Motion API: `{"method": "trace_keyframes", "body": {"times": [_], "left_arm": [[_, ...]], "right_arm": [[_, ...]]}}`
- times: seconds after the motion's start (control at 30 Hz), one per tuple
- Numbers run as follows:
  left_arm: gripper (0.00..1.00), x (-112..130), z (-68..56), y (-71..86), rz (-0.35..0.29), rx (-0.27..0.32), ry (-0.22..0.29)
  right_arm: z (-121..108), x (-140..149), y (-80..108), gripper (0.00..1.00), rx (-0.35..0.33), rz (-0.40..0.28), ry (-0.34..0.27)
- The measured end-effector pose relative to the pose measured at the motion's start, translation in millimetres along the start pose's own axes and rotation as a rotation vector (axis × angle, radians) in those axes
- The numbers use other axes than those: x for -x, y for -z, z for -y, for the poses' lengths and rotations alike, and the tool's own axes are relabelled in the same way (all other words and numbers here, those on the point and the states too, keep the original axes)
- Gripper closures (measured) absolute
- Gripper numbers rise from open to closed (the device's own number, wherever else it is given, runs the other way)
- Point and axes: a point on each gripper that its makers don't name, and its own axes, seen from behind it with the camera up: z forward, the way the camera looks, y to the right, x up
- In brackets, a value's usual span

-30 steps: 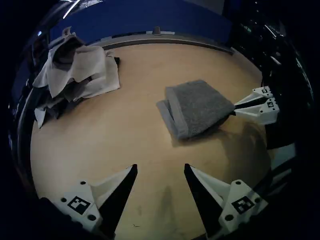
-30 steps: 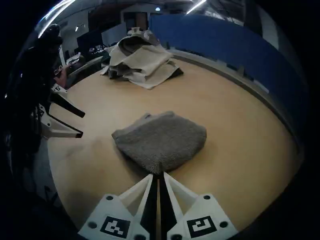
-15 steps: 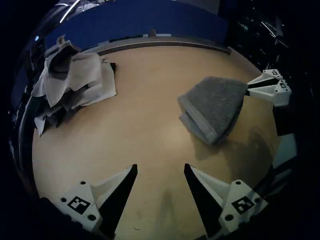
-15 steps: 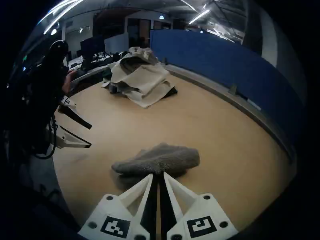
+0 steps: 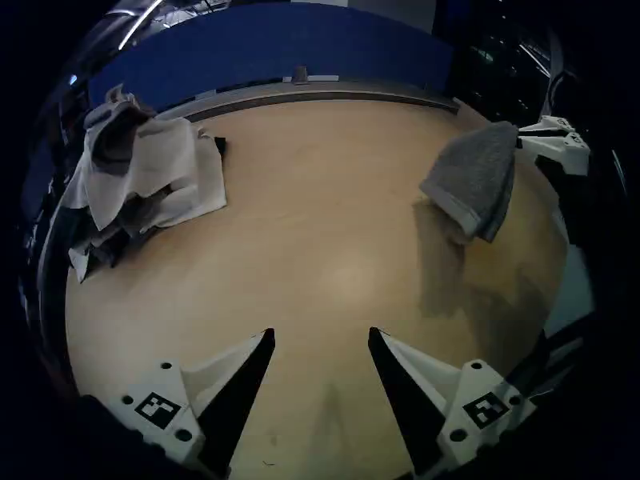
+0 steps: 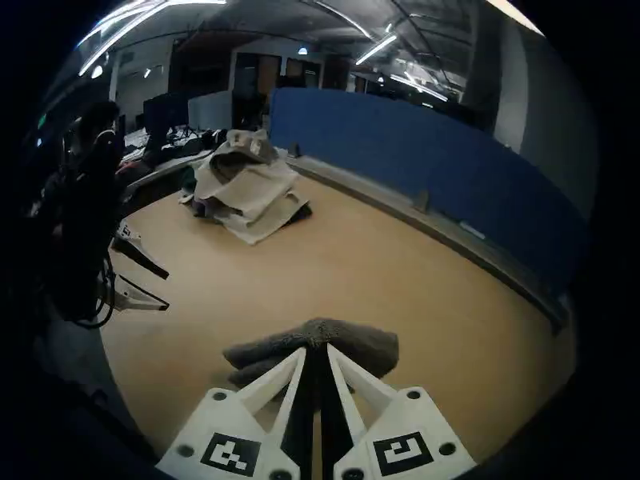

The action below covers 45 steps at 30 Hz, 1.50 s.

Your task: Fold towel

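Towel (image 5: 472, 180) first: it is grey and folded up small. It hangs in the air at about 2 o'clock in the left gripper view, and its dark shadow falls on the tabletop (image 5: 320, 208) under it. The right hand-held gripper (image 6: 318, 352) holds it. Both fingers are squeezed nearly together on one edge of the grey cloth, low at 6 o'clock in the right gripper view.

The left hand-held gripper (image 5: 320, 332) holds nothing. Its two fingers are spread wide apart above bare wood, well apart from the towel.

A pile of cloths (image 5: 140, 172), light ones and dark ones, sits at about 10 o'clock in the left gripper view, near the blue wall (image 5: 280, 44) at the back.

It looks like the folding is done, or very close to done, because the towel is already a neat little bundle. The step now looks like carrying it to where it should go. Next, the right one needs to bring the towel down flat on a good spot. It should let go only once the towel rests there, so the folds do not fall open.
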Motion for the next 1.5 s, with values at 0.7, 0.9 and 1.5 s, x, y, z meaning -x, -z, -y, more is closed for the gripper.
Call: {"method": "trace_keyframes", "body": {"times": [0.7, 0.9, 1.5], "left_arm": [[0.14, -17.6, -19.0, -2.4, -0.008, -0.006, -0.011], [0.14, -18.6, -21.1, -3.2, -0.006, -0.013, -0.005], [0.13, -16.7, -26.0, -2.8, 0.008, -0.034, -0.007]], "right_arm": [[-154.7, 5.2, 70.0, 0.98, 0.215, -0.010, -0.056], [-209.7, 25.0, 81.5, 0.98, 0.287, 0.021, -0.080], [-314.4, 51.4, 68.4, 0.98, 0.405, 0.061, -0.160]]}}
